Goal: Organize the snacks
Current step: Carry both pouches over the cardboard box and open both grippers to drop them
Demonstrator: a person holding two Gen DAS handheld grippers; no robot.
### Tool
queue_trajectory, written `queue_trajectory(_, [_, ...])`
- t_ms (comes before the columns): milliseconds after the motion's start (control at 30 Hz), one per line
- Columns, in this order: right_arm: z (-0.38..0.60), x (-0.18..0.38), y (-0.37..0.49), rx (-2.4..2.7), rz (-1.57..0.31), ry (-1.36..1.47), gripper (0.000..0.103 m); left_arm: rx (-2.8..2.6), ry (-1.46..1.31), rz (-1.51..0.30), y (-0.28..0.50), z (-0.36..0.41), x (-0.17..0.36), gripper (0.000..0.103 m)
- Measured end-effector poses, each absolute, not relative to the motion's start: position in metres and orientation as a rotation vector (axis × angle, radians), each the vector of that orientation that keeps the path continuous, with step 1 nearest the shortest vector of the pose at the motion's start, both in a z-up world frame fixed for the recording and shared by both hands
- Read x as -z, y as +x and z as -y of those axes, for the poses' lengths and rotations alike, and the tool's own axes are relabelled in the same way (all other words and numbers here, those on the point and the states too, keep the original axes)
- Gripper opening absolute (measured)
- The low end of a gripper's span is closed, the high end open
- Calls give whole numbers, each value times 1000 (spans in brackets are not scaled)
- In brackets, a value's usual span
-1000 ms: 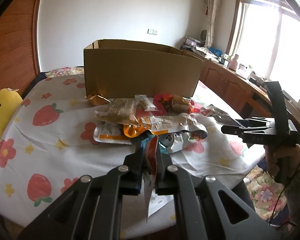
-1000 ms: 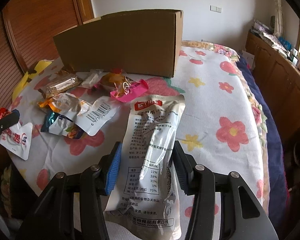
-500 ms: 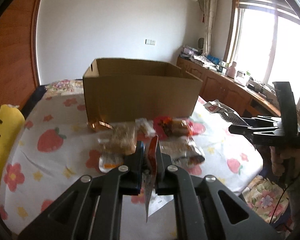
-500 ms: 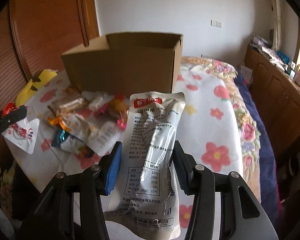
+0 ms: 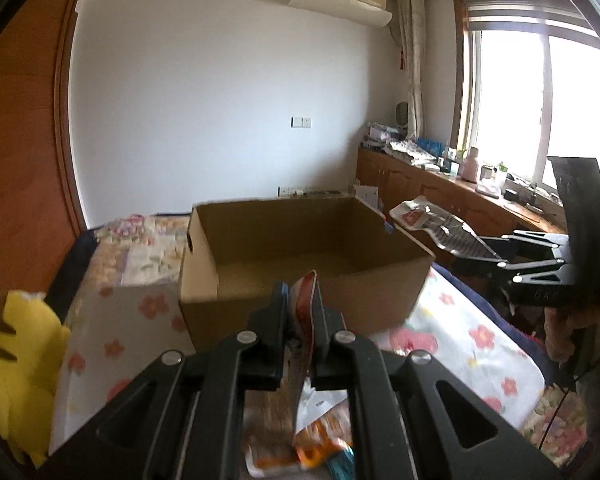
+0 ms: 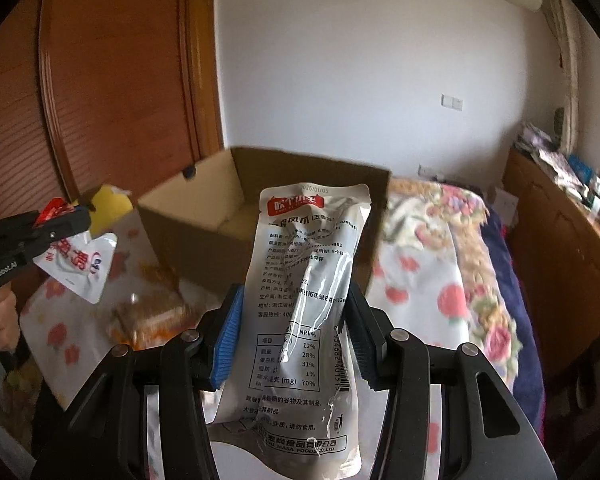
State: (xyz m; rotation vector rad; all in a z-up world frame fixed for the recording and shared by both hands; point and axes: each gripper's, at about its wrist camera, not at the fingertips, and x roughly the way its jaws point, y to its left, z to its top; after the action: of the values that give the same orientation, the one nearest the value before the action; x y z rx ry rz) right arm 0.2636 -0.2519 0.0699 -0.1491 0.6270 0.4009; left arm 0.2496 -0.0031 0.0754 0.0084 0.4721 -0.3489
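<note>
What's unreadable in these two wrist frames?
- Cardboard box floor: the left wrist view shows only part, the near wall hides the rest; in the right wrist view the silver pouch covers it.
- Small packet: edge-on in the left hand-held gripper, label unseen.
- Snack pile: motion-blurred, the items cannot be told apart.

Glossy film, matt cardboard and soft printed cloth

The tall silver-white plastic snack pouch [image 6: 304,300] looked glossy and creased, catching light; the small white and red foil sachet [image 6: 80,264] shone too. The open brown cardboard box [image 5: 300,240] was matt and plain, its cut edges rough. The flower-printed white cloth bedcover [image 5: 480,344] looked soft and dull. The reddish wooden wardrobe door [image 6: 112,92] had a smooth, faintly shiny finish.
</note>
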Motion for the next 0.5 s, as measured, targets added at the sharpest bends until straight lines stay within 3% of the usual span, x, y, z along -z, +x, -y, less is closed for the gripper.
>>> queue_trajectory(500, [204, -67, 367, -459, -603, -120, 50, 344, -5, -433, 357, 4, -86, 5])
